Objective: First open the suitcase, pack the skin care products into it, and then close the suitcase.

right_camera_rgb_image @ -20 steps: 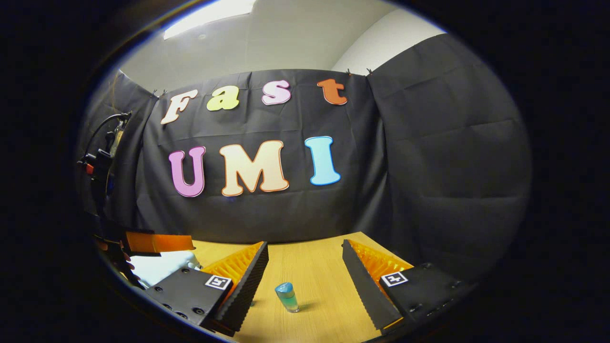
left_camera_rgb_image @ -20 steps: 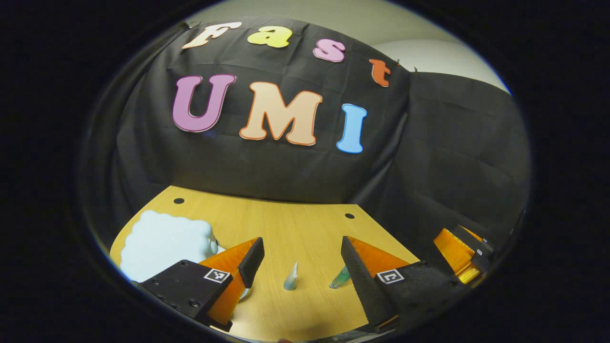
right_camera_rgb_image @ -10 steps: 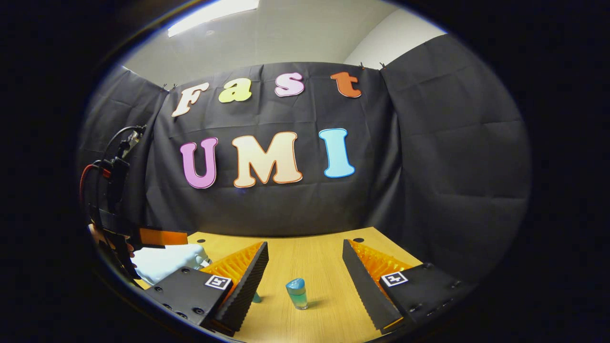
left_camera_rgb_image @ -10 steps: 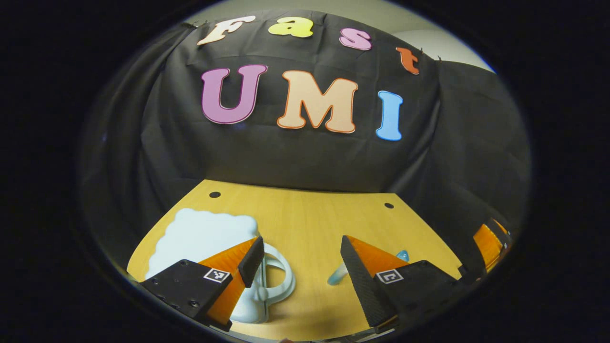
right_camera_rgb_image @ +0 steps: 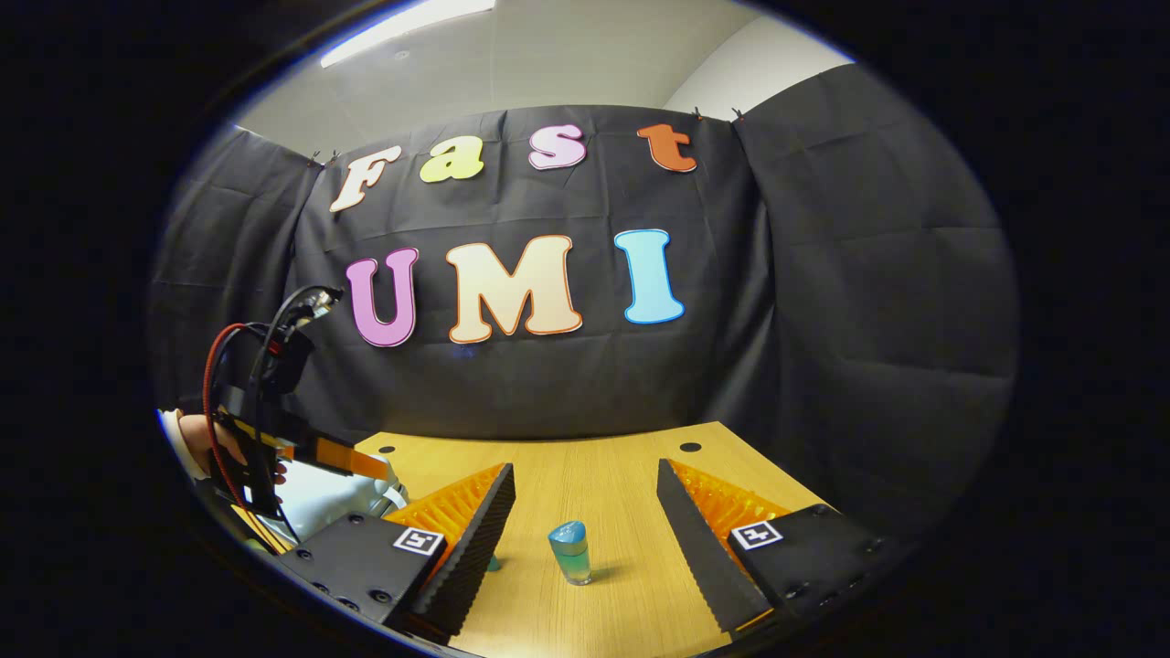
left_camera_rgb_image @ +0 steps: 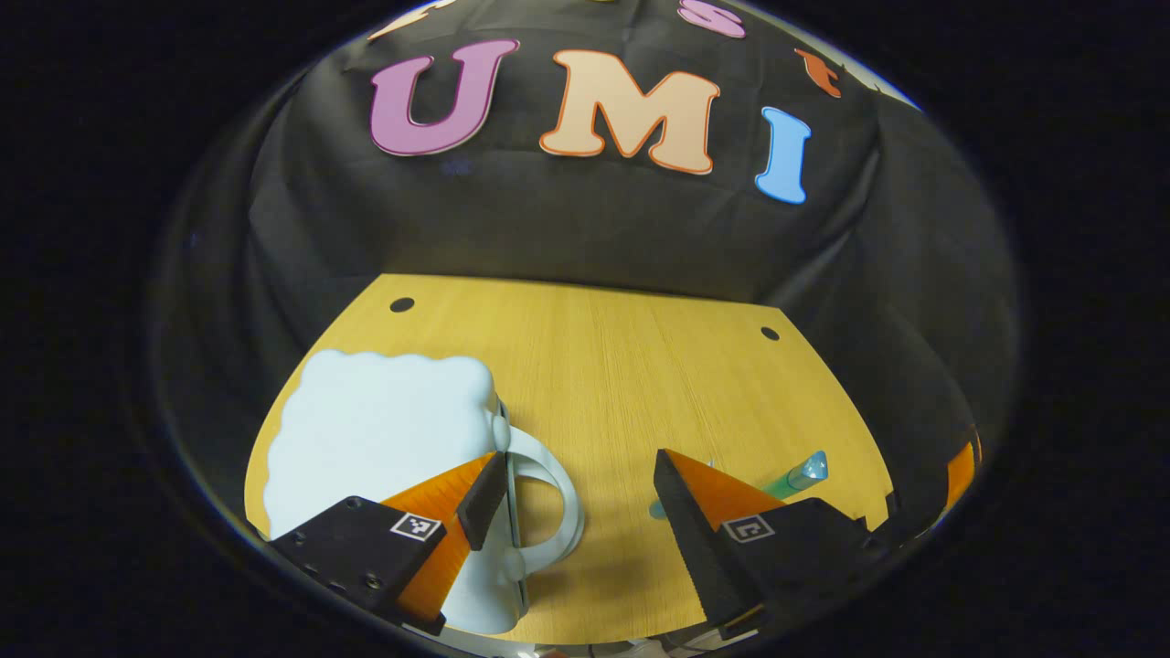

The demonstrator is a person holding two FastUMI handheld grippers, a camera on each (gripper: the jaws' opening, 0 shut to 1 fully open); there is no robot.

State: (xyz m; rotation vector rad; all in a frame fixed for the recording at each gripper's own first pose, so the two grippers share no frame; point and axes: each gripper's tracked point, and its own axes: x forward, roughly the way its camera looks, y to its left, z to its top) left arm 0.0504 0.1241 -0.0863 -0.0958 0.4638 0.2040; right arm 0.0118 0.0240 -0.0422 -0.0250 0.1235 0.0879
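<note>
On the wooden desk (left_camera_rgb_image: 594, 366), the pale blue suitcase (left_camera_rgb_image: 375, 429) lies closed at the left, its white handle (left_camera_rgb_image: 548, 503) between the fingers of the left claw (left_camera_rgb_image: 576, 493), which is spread wide, gripping nothing. Right of it, a small teal bottle (right_camera_rgb_image: 570, 551) stands upright between the released right claw (right_camera_rgb_image: 585, 512) fingers, untouched.

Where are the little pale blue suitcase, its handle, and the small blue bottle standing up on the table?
suitcase (left_camera_rgb_image: 375, 429): left gripper view, on its closed lid.
handle (left_camera_rgb_image: 565, 498): left gripper view, on the loop's outer curve.
blue bottle (right_camera_rgb_image: 571, 553): right gripper view, on its body below the cap.
</note>
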